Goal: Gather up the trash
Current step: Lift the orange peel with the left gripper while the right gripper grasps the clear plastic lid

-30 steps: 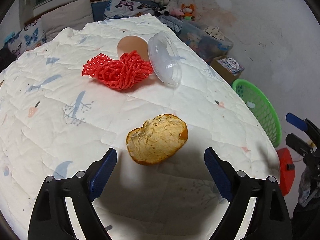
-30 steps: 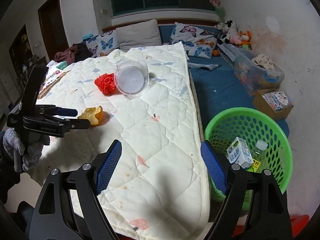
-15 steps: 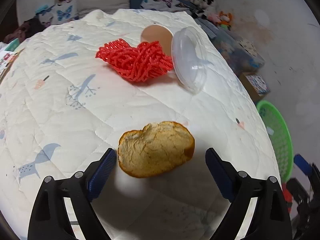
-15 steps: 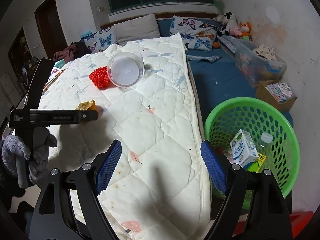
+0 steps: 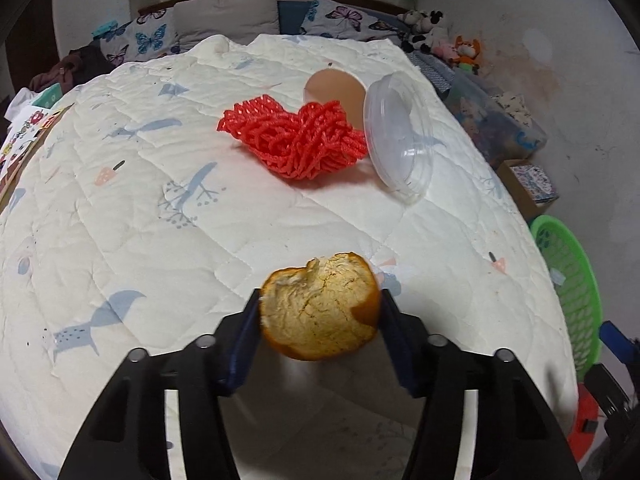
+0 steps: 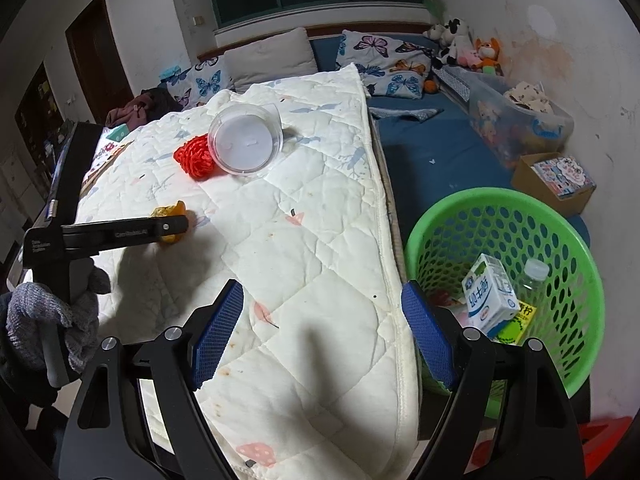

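Note:
An orange peel (image 5: 320, 312) lies on the white quilt (image 5: 140, 208), and my left gripper (image 5: 320, 298) is closing on it, its blue pads touching the peel on both sides. In the right wrist view the same peel (image 6: 170, 212) shows at the tip of the left gripper (image 6: 176, 226). Farther back lie a red foam net (image 5: 296, 144), a clear plastic container (image 5: 400, 136) on its side and a brownish round object (image 5: 334, 88). My right gripper (image 6: 322, 288) hangs open over the quilt's near edge with nothing between its fingers.
A green mesh basket (image 6: 560, 232) stands on the floor right of the bed, holding a milk carton (image 6: 488, 296) and a plastic bottle (image 6: 534, 276). Pillows, soft toys, a clear storage bin (image 6: 520, 128) and a cardboard box (image 6: 556, 178) line the far side.
The left gripper's jaws have come together from wide apart onto the orange peel, and its view has rolled a little. The right gripper has stayed put and open.

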Available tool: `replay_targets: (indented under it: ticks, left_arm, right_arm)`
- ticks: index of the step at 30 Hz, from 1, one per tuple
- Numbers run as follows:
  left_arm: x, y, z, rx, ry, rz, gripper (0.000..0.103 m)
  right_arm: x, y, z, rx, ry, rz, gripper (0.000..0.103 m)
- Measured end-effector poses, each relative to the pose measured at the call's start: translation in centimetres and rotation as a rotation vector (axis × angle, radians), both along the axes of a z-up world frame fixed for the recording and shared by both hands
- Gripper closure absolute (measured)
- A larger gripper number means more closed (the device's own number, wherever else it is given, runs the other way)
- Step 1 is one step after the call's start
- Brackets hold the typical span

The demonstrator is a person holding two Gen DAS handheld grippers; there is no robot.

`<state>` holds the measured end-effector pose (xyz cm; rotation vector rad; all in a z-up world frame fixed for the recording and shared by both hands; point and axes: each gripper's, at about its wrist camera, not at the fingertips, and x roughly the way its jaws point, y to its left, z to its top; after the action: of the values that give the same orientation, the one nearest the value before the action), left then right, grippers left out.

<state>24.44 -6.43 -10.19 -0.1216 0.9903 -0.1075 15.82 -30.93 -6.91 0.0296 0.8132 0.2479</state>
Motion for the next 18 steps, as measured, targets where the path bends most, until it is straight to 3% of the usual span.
replay_targets:
  ticks: [7,18]
  left_arm:
    - [-0.6,1.2,0.9,-0.013,-0.024,-0.032,0.062]
    - [-1.6,4.8,3.9,-0.005,-0.093,-0.038,0.062]
  right_arm:
    - [0.9,1.0,0.4,-0.002,-0.002,0.014,0.022]
    - [7.0,5.0,1.3,0.075,0.016,0.134,0.021]
